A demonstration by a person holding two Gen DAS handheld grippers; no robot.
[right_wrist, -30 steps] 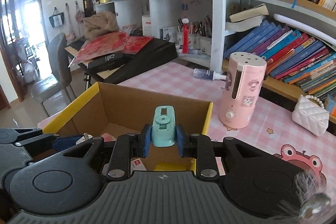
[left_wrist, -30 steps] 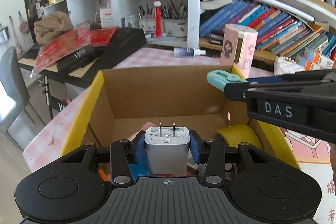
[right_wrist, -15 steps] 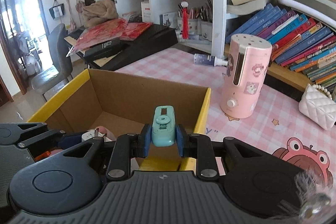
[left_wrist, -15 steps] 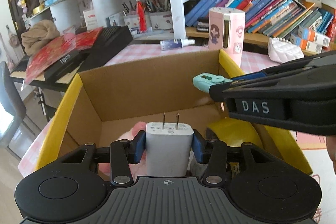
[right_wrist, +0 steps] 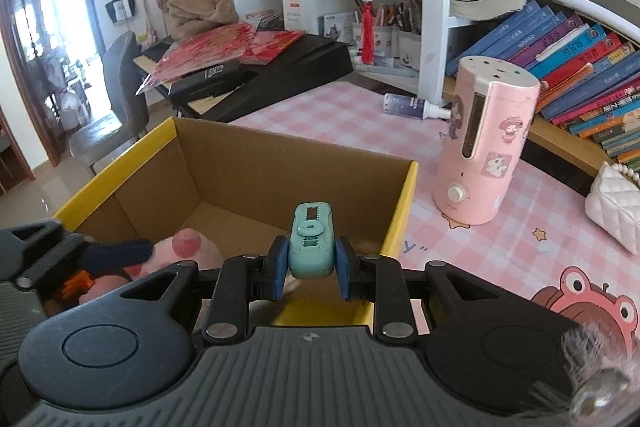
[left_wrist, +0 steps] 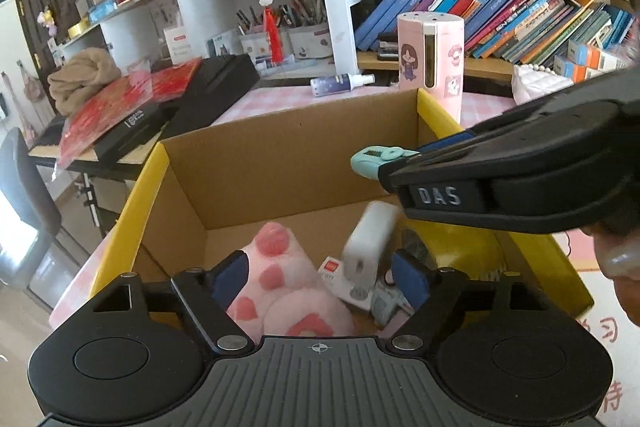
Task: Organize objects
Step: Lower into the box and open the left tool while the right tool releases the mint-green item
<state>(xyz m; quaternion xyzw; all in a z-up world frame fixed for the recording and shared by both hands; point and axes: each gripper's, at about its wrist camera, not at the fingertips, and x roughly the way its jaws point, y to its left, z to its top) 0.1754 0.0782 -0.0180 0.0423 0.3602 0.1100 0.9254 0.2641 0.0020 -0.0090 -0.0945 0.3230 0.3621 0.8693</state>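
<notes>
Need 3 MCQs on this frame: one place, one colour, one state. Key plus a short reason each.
1. Where is the white charger?
A. clamped in the left gripper
B. inside the cardboard box, clear of the pads
C. on the pink checked tablecloth

2. What colour is the small device in the right gripper?
A. teal
B. red
C. yellow

3. What is the state of the left gripper?
A. shut on the plush toy
B. shut on the charger
C. jaws apart, gripping nothing

Key:
1 B: the charger sits tilted in the box beside the pink plush toy, touching neither pad.
2 A: the device pinched between the blue pads is teal in both views.
3 C: the jaws are opening, with box contents showing through the gap and nothing pressed by the pads.
</notes>
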